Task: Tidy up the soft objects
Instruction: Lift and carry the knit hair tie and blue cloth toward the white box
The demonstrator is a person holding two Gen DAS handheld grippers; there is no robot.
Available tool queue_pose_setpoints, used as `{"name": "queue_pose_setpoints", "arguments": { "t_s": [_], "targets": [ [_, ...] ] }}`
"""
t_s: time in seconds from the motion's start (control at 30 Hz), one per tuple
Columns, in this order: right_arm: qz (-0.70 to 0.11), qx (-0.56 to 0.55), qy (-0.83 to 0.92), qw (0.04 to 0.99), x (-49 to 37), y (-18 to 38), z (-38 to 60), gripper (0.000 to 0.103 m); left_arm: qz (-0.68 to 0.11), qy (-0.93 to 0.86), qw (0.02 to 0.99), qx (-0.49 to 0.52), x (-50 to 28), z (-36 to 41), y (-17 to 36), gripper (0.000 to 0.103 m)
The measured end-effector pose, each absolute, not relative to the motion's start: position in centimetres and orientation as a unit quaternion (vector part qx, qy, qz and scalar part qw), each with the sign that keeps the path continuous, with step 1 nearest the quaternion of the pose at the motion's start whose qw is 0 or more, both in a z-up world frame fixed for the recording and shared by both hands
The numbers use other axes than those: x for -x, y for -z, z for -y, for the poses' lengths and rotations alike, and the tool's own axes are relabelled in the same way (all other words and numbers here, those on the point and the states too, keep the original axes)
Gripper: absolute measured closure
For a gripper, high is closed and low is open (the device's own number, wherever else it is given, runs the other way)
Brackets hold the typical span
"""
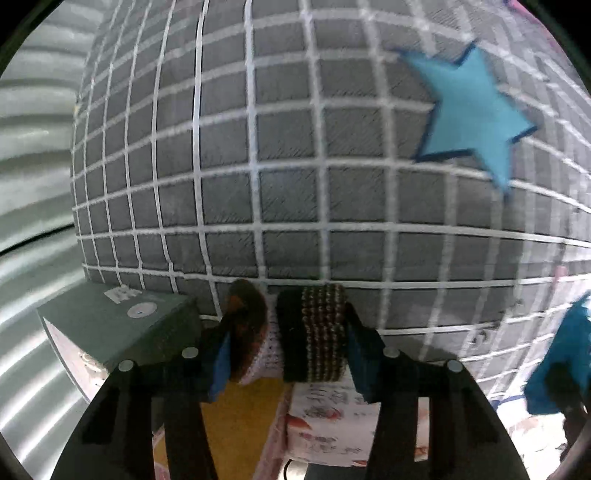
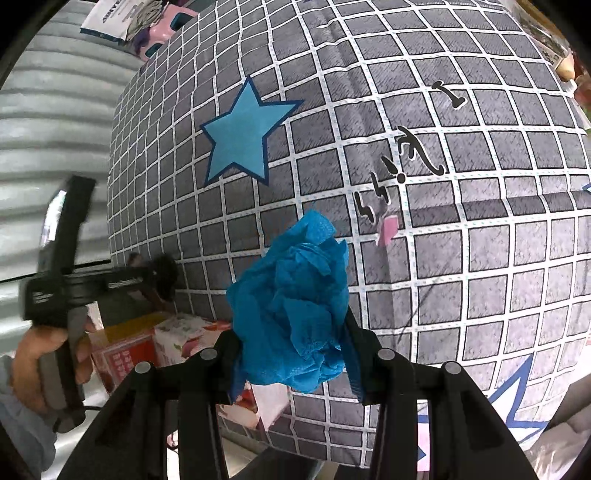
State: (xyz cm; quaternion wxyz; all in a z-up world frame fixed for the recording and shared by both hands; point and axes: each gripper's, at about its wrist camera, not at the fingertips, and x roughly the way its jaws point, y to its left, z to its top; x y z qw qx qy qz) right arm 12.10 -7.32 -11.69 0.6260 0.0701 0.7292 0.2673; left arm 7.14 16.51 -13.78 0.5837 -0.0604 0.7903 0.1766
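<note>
My left gripper [image 1: 291, 343] is shut on a knitted piece [image 1: 317, 332], dark brown with pale dotted rows and a pinkish-white middle, held just in front of a big grey pillow with a white grid [image 1: 288, 147] and a blue star [image 1: 476, 110]. My right gripper [image 2: 291, 343] is shut on a crumpled blue cloth [image 2: 295, 306], held in front of the same pillow [image 2: 461, 240]. The left gripper [image 2: 162, 273] also shows at the left of the right wrist view, with the knitted piece at its tip. The blue cloth [image 1: 557, 362] shows at the right edge of the left wrist view.
Below the pillow lie a dark green box [image 1: 110, 325], a yellow box [image 1: 236, 424] and a white floral-printed pack [image 1: 328, 421]. A corrugated grey wall [image 1: 33, 166] stands at the left. Packets and a pink item [image 2: 147, 22] sit above the pillow.
</note>
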Motion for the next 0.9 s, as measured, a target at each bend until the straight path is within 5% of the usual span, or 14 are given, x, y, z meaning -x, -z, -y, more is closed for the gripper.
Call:
{"name": "queue_pose_setpoints", "arguments": {
  "t_s": [0.43, 0.9],
  "targets": [
    [-0.722, -0.041, -0.265, 0.638, -9.6, 10.3, 8.1, 0.059, -0.724, -0.081, 0.685, 0.026, -5.2, -8.1, 4.5, 0.047],
    [-0.693, 0.008, -0.304, 0.653, -5.0, 5.9, 3.9, 0.059, -0.678, -0.075, 0.729, 0.052, 2.0, -11.6, -0.1, 0.047]
  ]
}}
